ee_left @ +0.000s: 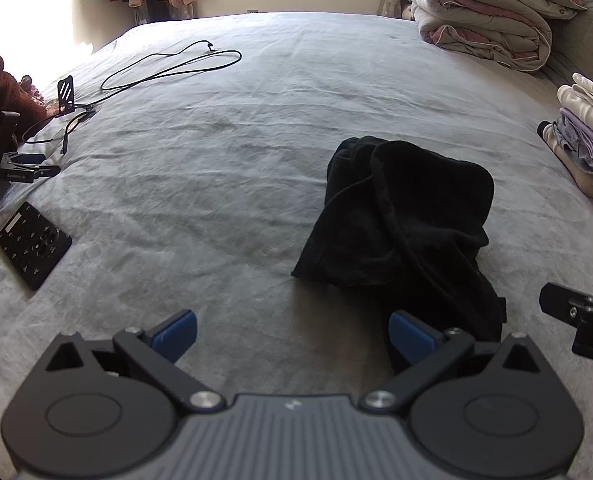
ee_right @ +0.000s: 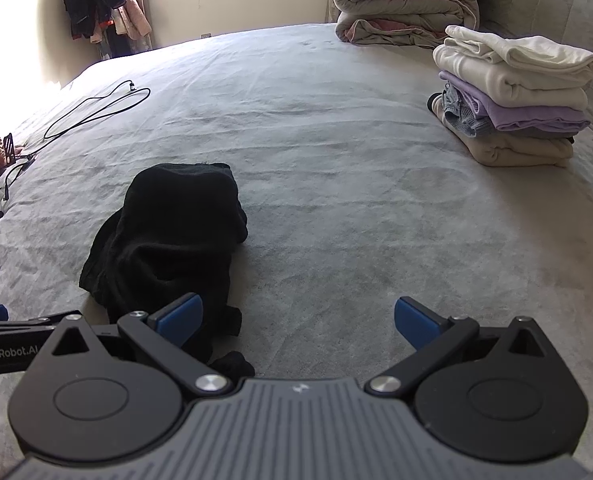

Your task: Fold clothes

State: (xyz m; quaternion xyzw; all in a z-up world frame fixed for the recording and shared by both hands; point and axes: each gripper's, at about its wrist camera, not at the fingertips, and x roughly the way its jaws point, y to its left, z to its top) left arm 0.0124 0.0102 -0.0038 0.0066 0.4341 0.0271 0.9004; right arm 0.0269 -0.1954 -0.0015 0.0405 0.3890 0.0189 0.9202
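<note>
Broadly, the bed serves as the working area, its grey cover spread flat to give room for folding. A rolled quilt sits at the far edge, and a stack of folded clothes stands well apart at the right, evidently the finished pile. The black garment lies crumpled near the front, not yet laid out. The left hand-held gripper and the right hand-held gripper hover with jaws wide apart, holding nothing, flanking the garment's near end.
</note>
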